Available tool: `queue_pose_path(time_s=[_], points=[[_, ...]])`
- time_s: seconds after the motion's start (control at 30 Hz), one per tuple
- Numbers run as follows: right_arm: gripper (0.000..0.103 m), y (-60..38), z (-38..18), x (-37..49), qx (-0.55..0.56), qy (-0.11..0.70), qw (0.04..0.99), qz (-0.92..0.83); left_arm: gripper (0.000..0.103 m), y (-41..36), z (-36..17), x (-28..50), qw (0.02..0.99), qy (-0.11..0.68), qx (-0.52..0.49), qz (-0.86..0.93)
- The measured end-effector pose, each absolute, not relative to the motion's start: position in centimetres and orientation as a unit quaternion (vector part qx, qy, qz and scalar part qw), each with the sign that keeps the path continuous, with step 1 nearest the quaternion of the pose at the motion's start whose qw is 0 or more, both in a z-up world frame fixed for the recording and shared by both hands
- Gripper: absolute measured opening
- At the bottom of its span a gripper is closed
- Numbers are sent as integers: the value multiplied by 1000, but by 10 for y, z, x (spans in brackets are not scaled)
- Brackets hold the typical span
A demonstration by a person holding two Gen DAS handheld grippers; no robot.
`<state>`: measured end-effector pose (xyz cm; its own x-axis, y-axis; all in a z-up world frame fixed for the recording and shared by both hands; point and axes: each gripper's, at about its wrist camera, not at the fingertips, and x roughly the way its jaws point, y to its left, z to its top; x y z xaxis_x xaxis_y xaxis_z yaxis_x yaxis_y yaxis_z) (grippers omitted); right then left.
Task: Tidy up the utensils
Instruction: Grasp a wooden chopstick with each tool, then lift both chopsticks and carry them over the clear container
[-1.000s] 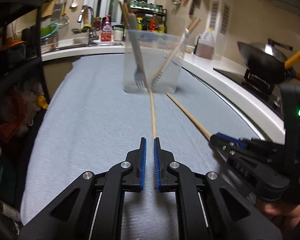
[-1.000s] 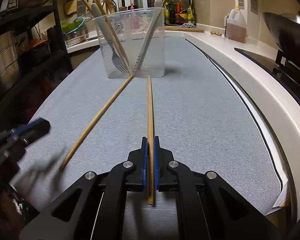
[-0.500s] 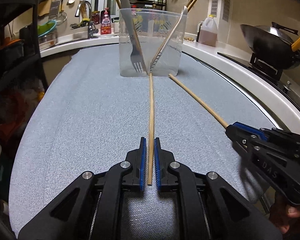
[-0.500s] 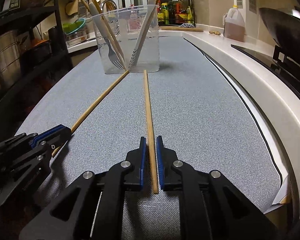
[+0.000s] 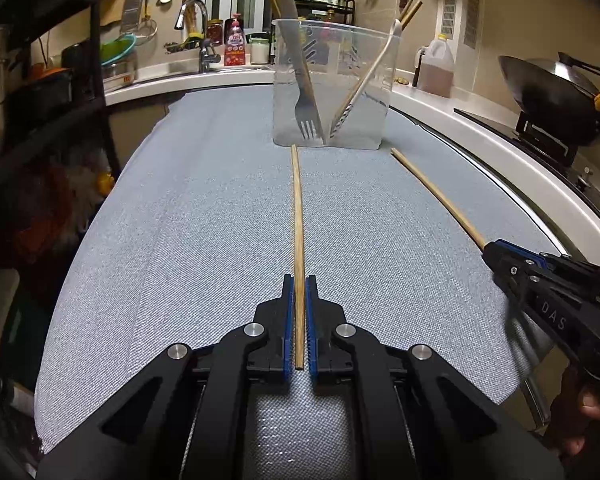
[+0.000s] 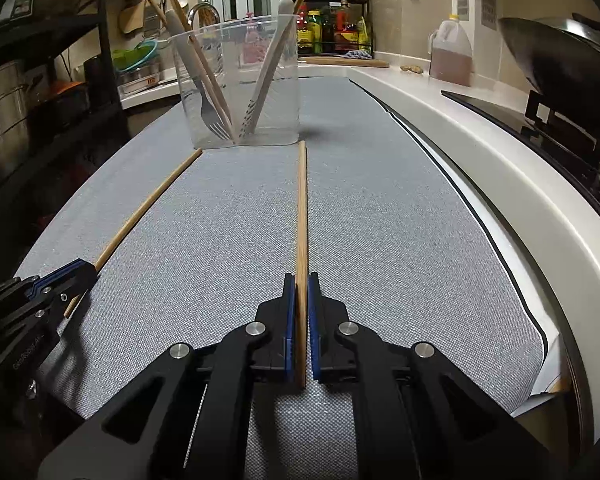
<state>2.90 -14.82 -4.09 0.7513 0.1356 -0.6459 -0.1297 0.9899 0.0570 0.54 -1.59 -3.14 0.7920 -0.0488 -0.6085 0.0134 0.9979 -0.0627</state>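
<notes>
A grey woven mat (image 5: 188, 240) covers the kitchen counter; a sink (image 5: 204, 65) sits upper left, a wok (image 5: 556, 92) far right. Each chopstick (image 5: 298, 216) (image 6: 302, 216) lies centre-frame, pinched by the left gripper (image 5: 299, 308) and right gripper (image 6: 301, 308), pointing at the clear container (image 5: 332, 84).

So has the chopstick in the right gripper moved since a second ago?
Yes. The chopstick has slid rightward: its far tip, which pointed at the clear container's middle, now ends off its right corner.
</notes>
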Motion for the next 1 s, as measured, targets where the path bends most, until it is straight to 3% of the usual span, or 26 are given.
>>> queue_pose_path(time_s=[1.0], points=[[6,-146,-41,27,-6,341,937,71,6,-19,-33,6,950,311,-31,-13]])
